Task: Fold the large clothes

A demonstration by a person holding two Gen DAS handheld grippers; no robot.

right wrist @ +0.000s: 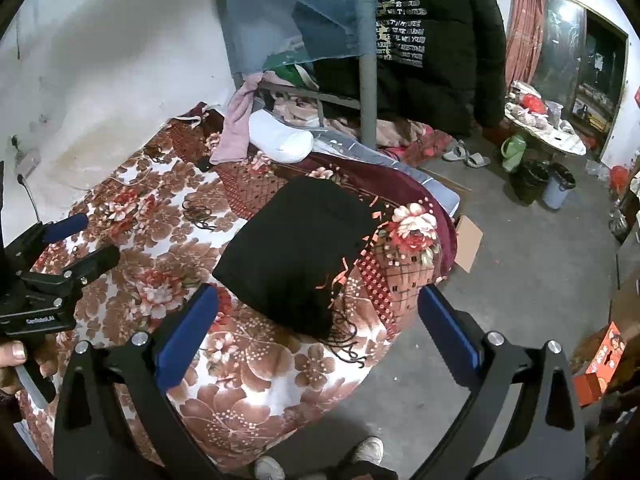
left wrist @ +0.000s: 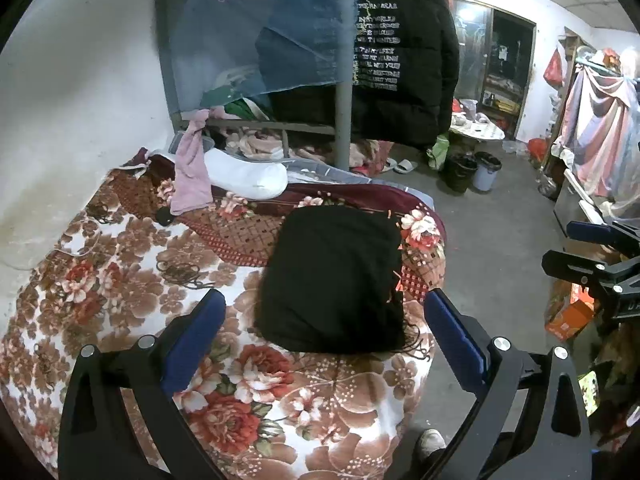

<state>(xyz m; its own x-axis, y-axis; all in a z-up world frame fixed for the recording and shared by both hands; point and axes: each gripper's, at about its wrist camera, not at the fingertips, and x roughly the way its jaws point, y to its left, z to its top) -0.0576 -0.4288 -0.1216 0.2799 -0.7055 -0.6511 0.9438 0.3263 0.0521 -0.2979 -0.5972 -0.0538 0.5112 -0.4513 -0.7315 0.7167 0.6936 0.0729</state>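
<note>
Now | left claw (left wrist: 324,312) spread | right claw (right wrist: 318,306) spread | black garment (left wrist: 332,276) folded on floral blanket (left wrist: 120,264)

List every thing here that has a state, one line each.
black garment: folded compact, lying on the bed
floral blanket: spread over the bed
left gripper: open, empty
right gripper: open, empty
black jacket: hanging from the bunk frame
white pillow: lying by the bunk

Bare blanket (left wrist: 120,264) left of folded garment (left wrist: 332,276)
</note>
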